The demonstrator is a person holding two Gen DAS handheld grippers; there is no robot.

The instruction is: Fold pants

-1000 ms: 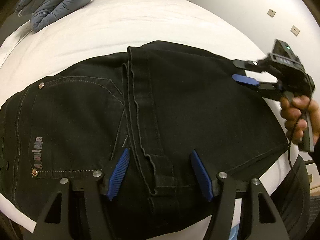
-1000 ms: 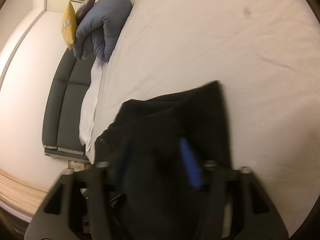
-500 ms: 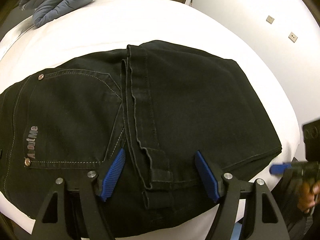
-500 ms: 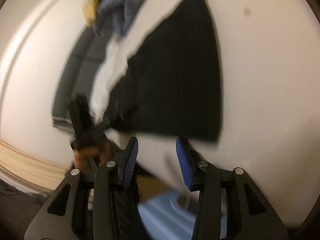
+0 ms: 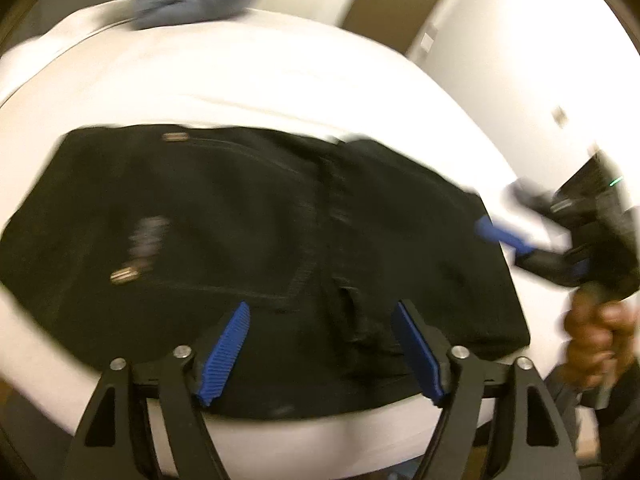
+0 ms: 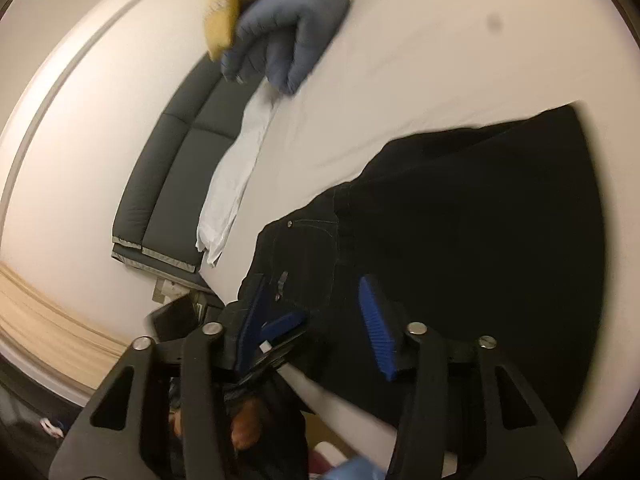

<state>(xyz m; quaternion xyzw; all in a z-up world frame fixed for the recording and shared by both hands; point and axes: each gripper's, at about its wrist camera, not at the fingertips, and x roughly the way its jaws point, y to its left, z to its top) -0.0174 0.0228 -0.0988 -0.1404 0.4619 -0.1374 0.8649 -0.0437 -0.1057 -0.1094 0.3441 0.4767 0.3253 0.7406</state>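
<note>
Black pants (image 5: 256,248) lie folded into a flat block on a white-sheeted bed (image 5: 248,76), near its front edge; back pocket and rivets face up, the picture smeared by motion; left gripper (image 5: 320,344) hangs over the near edge of the cloth, blue pads spread wide, nothing between them; right gripper (image 6: 316,320) sits over the pants' corner, jaws likewise parted, gripping nothing, and from the left wrist view it shows at the cloth's right edge, held in a hand (image 5: 596,344); blue-grey duvet (image 6: 288,28) bunched at the far end of the bed, yellow cushion (image 6: 222,20) against it; dark padded headboard (image 6: 176,168) along a pale wall (image 6: 80,92); brown door (image 5: 384,0) beyond the bed
</note>
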